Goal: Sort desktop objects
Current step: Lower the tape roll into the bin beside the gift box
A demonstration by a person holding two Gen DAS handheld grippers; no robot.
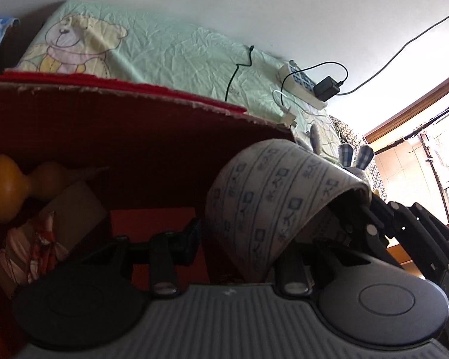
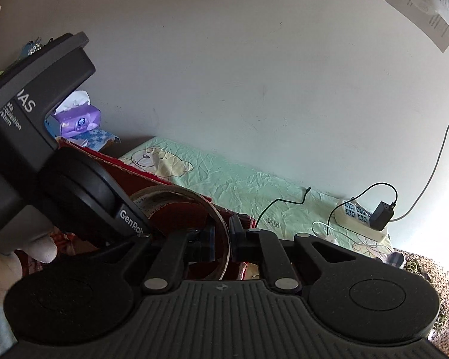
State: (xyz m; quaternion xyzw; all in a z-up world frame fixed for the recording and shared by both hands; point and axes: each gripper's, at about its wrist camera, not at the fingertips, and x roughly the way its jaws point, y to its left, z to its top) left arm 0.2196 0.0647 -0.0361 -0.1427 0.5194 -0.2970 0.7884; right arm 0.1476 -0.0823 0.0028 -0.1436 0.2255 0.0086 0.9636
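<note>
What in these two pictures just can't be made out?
- Left wrist view: the tape roll hides the left gripper's right finger.
- Same view: the red box floor is dark and partly covered by the gripper body.
- Right wrist view: wall papers print too small.

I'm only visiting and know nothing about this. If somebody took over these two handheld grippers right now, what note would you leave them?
Right gripper: fingers shut on the wall of the tape roll, held at the red box.
Left gripper: close against the roll. One finger is hidden, so its grip is unclear.
Done: a gourd and a small wrapped packet lie in the box.
Left: probably lower the roll into the box and release. Any other things to sort are out of view.
</note>
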